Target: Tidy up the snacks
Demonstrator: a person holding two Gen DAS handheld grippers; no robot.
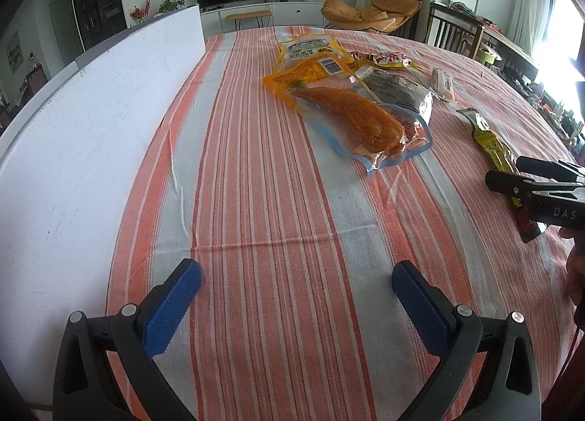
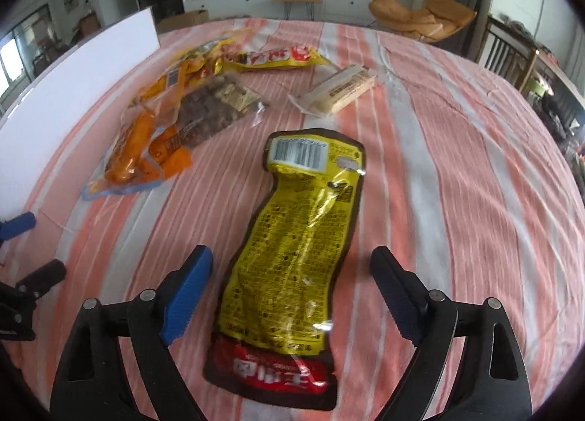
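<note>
On the striped tabletop [image 2: 457,150], yellow snack pouch [image 2: 292,249] lies flat between the right gripper [image 2: 292,274] jaws, spread wide, pads clear of it; left gripper [image 1: 296,285] jaws open, empty

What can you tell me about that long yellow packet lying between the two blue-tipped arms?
The yellow snack packet is a long, narrow, glossy plastic pouch with a dark brown border, small dark print and a white barcode label at its far end; the near end is red with white characters. It is sealed, slightly crinkled and curved, and lies flat, back side up, on the striped tablecloth, apart from the other snacks. The right tool hangs over it with jaws wide open on either side, pads clear of it.
</note>
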